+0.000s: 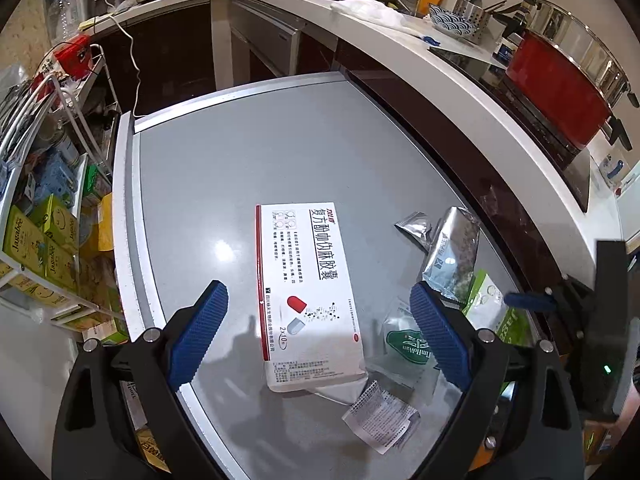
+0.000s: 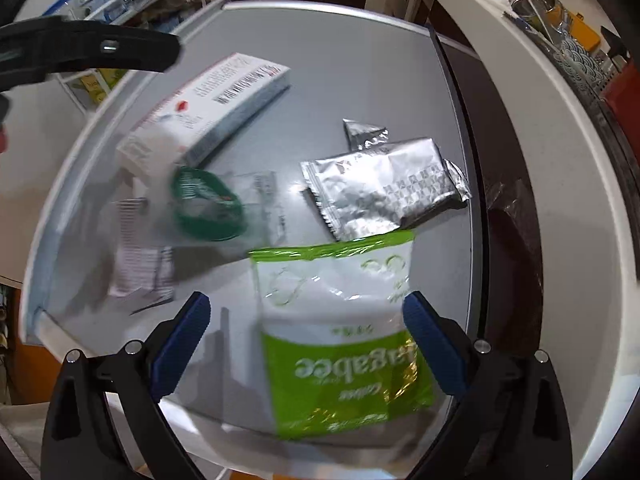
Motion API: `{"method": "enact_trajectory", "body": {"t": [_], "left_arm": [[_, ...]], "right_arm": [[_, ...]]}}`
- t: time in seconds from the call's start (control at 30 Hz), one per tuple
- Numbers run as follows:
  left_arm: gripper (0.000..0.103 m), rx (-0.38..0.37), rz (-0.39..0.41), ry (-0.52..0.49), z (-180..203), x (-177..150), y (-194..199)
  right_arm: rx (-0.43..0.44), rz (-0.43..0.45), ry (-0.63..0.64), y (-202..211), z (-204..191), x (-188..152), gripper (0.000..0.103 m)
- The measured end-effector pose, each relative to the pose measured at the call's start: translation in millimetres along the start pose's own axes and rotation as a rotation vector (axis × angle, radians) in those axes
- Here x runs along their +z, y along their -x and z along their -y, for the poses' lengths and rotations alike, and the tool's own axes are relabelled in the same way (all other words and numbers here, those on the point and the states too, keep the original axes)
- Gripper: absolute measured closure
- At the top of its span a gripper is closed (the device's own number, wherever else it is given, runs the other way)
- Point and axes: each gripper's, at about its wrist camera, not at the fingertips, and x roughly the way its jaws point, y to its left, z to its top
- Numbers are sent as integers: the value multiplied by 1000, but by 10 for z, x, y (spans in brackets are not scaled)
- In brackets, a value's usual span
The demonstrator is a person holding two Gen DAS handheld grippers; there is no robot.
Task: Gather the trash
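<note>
Trash lies on a grey table top [image 1: 240, 180]: a white medicine box [image 1: 308, 292], a silver foil pouch [image 1: 452, 256], a torn foil scrap [image 1: 414, 224], a clear wrapper with a green logo [image 1: 408, 348], a crumpled receipt [image 1: 380, 416] and a green Jagabee bag [image 1: 486, 300]. My left gripper [image 1: 318, 289] hangs open above the box, which sits between its fingers untouched. My right gripper [image 2: 306, 300] is open astride the green bag [image 2: 340, 340], whose right edge lies close to the right pad. The foil pouch [image 2: 384, 188] is just beyond it.
A white kitchen counter [image 1: 400, 60] curves along the table's right side, bearing a red pot [image 1: 560, 92], a hob and a utensil holder. A wire rack [image 1: 40, 240] of snack boxes stands to the left, with a white cable [image 1: 134, 60] hanging behind the table.
</note>
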Motion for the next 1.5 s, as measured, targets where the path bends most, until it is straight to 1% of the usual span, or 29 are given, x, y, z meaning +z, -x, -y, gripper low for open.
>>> {"method": "enact_trajectory", "body": {"t": [0.17, 0.3, 0.33, 0.4, 0.5, 0.63, 0.67, 0.73, 0.8, 0.87, 0.93, 1.03, 1.07, 1.27, 1.33, 1.4, 1.43, 1.5], "left_arm": [[10, -1, -9, 0, -35, -14, -17], [10, -2, -12, 11, -74, -21, -29], [10, -3, -13, 14, -79, -24, -34], [10, -5, -14, 18, -95, -33, -40], [10, -2, -17, 19, -100, -51, -51], [10, -2, -22, 20, -105, -73, -60], [10, -2, -21, 20, -107, -75, -55], [10, -2, -18, 21, -114, -76, -45], [10, -3, -15, 24, -130, -87, -26], [10, -7, -10, 31, -152, -89, -7], [10, -12, -8, 37, -167, -78, -9], [10, -15, -14, 26, -156, -34, -48], [10, -18, -19, 17, -142, -15, -70], [10, -39, -90, -43, -33, 72, -333], [10, -27, -103, -59, 3, 80, -405], [10, 0, -112, -76, 33, 95, -467], [10, 3, -110, -81, 47, 106, -484], [10, 9, -120, -87, 57, 116, -537]], "right_arm": [[-7, -26, 53, -51, -24, 29, 4], [38, -53, 23, -58, -125, -29, 4], [55, -46, 15, -35, -152, -60, 4], [129, -59, -19, -22, -221, -127, 4], [184, -55, -47, 19, -341, -201, 4], [291, -68, -63, 87, -495, -239, 4], [304, -66, -72, 105, -505, -235, 4], [285, -36, -77, 198, -492, -200, 5], [236, 15, -77, 339, -425, -149, 5], [129, 41, -53, 395, -341, -73, 5], [58, 27, -14, 312, -252, -10, 5], [18, -5, 20, 155, -197, 33, 5], [0, -16, 33, 95, -257, 53, 5], [-2, -47, 64, -120, -228, 118, 5], [-1, -54, 59, -177, -205, 142, 5], [-12, -43, 53, -144, -168, 146, 5], [1, -28, 43, -108, -127, 178, 5], [6, -28, 43, -105, -92, 206, 5]]}}
